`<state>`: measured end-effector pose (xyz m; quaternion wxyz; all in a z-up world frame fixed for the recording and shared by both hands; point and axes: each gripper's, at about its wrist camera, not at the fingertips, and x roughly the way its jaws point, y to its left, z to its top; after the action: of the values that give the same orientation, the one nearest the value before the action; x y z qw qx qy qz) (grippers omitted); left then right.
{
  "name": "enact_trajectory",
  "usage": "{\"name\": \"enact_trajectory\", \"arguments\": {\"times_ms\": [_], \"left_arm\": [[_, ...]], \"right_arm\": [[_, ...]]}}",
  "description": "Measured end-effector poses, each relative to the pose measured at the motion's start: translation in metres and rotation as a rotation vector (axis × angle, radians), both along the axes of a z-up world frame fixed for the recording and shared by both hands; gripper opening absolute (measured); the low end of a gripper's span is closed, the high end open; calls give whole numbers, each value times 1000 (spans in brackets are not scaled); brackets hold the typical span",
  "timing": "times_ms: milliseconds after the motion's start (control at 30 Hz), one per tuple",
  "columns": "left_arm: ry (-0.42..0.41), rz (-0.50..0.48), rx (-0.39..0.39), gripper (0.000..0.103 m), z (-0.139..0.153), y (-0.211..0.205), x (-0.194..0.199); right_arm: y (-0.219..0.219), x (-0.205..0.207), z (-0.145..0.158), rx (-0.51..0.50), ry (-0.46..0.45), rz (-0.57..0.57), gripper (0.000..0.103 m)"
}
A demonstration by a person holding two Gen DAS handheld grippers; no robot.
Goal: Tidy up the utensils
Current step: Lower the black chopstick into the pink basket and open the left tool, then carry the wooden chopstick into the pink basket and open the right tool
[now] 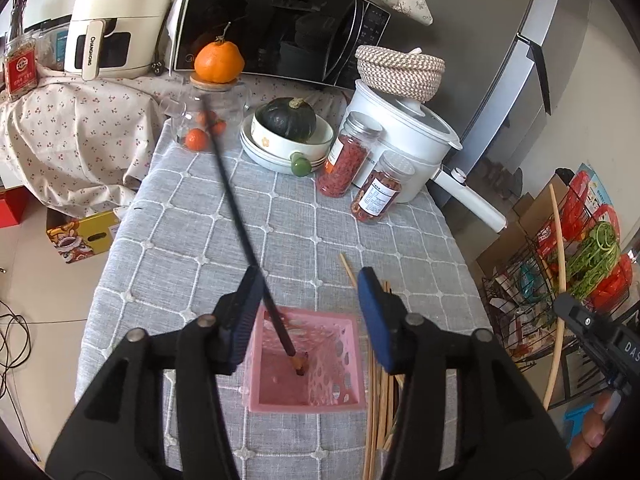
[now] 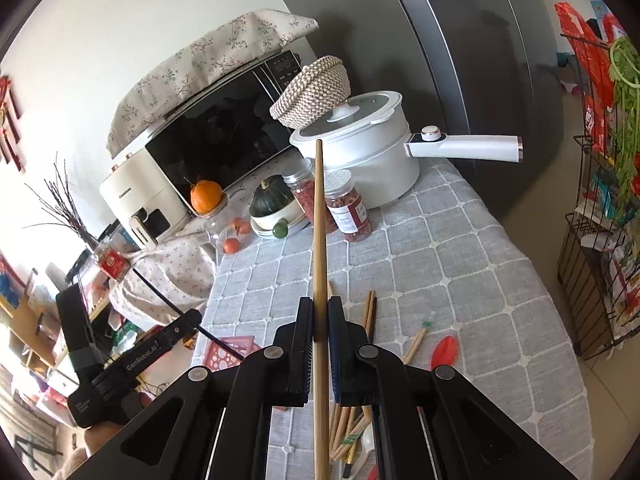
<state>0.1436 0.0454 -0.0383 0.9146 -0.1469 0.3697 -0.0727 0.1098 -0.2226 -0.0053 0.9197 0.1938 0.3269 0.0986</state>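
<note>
Surface [image 1: 168, 216] – grey grid cloth, appliances and jars crowd the far edge, work area at the near edge. Pink holder [image 1: 306, 360] sits at the near edge, directly under the left gripper [image 1: 308, 312]. One black chopstick [image 1: 240, 216] stands in it, tip on the holder floor, shaft leaning against the left finger pad [image 1: 244, 312] and out toward the far edge. Loose wooden chopsticks [image 1: 380, 392] lie on the cloth just beside the holder's right wall; in the right wrist view a red spoon [image 2: 445, 350] lies near them.

Risks:
- Black chopstick leans steeply; if the left gripper pulls away sideways it could lever the light holder over or tip out.
- Wooden chopstick [image 2: 319, 260] in the right gripper [image 2: 320, 320] is long, gripped partway along – lots of overhang ahead of the fingers. Its tip could clip the jars or the leaning black one on the way in.
- Both grippers close over one small opening; a collision looks likely unless the left clears first.

Grippers:
- Left: spread wide, holding nothing – black chopstick only touches the left pad.
- Right: pressed together on the wooden chopstick, raised above the near edge, not yet over the holder.
</note>
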Motion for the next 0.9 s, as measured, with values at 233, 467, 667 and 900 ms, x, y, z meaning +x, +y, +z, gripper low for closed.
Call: {"name": "enact_trajectory", "arguments": {"times_ms": [233, 467, 667, 900], "left_arm": [[25, -21, 56, 77, 9, 8, -24], [93, -16, 139, 77, 6, 33, -36], [126, 5, 143, 77, 5, 63, -42], [132, 8, 170, 77, 5, 89, -54]], "right_arm": [[2, -12, 15, 59, -83, -40, 7], [37, -11, 25, 74, -145, -11, 7], [81, 3, 15, 57, -210, -87, 7], [124, 15, -20, 47, -288, -302, 7]]}}
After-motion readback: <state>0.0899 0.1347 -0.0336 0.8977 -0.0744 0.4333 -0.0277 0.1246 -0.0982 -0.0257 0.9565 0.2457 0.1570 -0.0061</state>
